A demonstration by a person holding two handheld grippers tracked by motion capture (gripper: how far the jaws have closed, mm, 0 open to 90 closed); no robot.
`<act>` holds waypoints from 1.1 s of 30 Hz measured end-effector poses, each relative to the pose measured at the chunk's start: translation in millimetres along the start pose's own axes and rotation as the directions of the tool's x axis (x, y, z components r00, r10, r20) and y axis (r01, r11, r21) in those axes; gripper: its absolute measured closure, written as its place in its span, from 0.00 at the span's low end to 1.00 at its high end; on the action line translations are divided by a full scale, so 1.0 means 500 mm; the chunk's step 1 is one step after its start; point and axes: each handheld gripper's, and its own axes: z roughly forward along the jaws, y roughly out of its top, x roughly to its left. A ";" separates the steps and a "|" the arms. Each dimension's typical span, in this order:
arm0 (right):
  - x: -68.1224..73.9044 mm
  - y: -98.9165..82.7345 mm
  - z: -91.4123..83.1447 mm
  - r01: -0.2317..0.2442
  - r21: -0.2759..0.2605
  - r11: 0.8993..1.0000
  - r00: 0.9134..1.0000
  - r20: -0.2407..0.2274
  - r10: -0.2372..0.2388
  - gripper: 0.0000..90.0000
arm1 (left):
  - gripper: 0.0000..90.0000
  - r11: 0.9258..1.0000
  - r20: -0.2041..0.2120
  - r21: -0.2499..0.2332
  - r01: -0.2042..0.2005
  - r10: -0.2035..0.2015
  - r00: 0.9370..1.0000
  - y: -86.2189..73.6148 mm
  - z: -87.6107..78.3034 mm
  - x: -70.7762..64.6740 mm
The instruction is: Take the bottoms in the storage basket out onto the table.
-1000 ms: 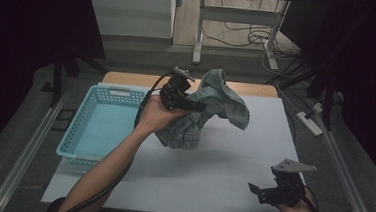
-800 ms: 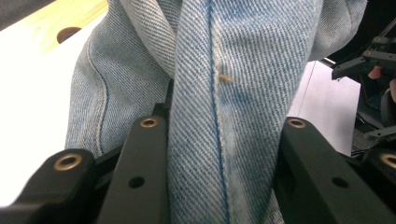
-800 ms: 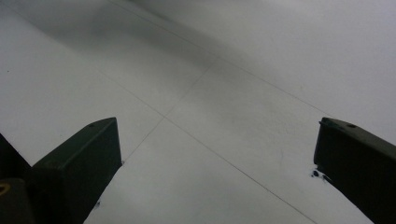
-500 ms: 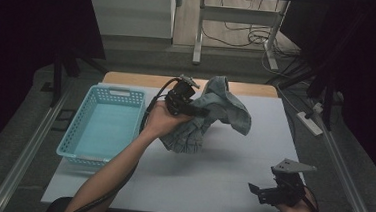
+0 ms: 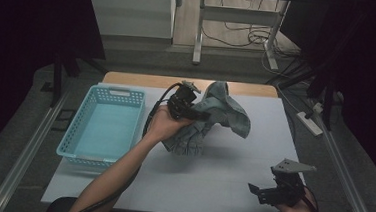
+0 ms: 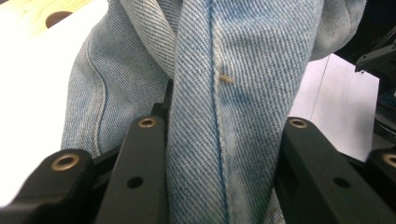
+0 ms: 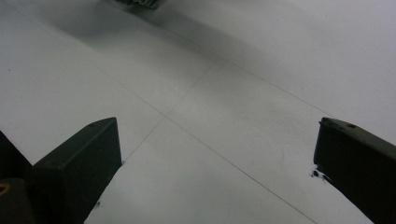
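Left tongs (image 5: pixel 203 114): clamped on a thick fold of the jeans (image 5: pixel 220 113); in the left gripper view the two black jaws press on either side of a seamed band of denim (image 6: pixel 219 140); the person's left hand (image 5: pixel 162 125) holds them above the middle of the bench (image 5: pixel 210 183), toward its far side

Jeans: pale blue, bunched and hanging from the left tongs; the upper part is lifted off the bench; the lower part droops below the hand and I cannot tell whether it touches the surface; they are just to the right of the basket (image 5: pixel 102 127)

Right tongs (image 5: pixel 257 191): jaws wide apart with nothing between them; in the right gripper view they frame bare white bench (image 7: pixel 210 107); they are held low at the near right corner, well apart from the jeans

Basket: light blue plastic with mesh walls; it sits on the left side of the bench

Bench: white top with a wooden strip along the far edge
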 end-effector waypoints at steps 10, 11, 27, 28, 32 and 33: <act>0.001 0.000 0.001 0.005 0.002 1.000 1.000 0.001 -0.005 0.01 | 0.73 1.000 -0.014 0.019 -0.002 0.002 1.000 -0.016 0.024 0.007; 0.001 0.000 0.000 0.004 0.003 1.000 1.000 0.000 -0.004 0.01 | 0.72 1.000 -0.013 0.020 -0.001 0.001 1.000 -0.018 0.027 0.008; 0.002 0.000 0.000 0.005 0.004 1.000 1.000 -0.001 -0.005 0.01 | 0.70 1.000 -0.016 0.029 0.007 -0.007 1.000 -0.040 0.052 0.023; 0.002 0.000 0.000 0.005 0.004 1.000 1.000 -0.001 -0.005 0.01 | 0.69 1.000 -0.016 0.028 0.011 -0.010 1.000 -0.041 0.054 0.024; 0.002 0.000 0.000 0.006 0.004 1.000 1.000 -0.001 -0.006 0.01 | 0.68 0.999 -0.031 0.035 0.012 -0.011 0.999 -0.050 0.060 0.030; 0.002 0.000 0.000 0.006 0.005 1.000 1.000 -0.001 -0.006 0.01 | 0.68 0.999 -0.035 0.035 0.014 -0.013 0.999 -0.053 0.062 0.032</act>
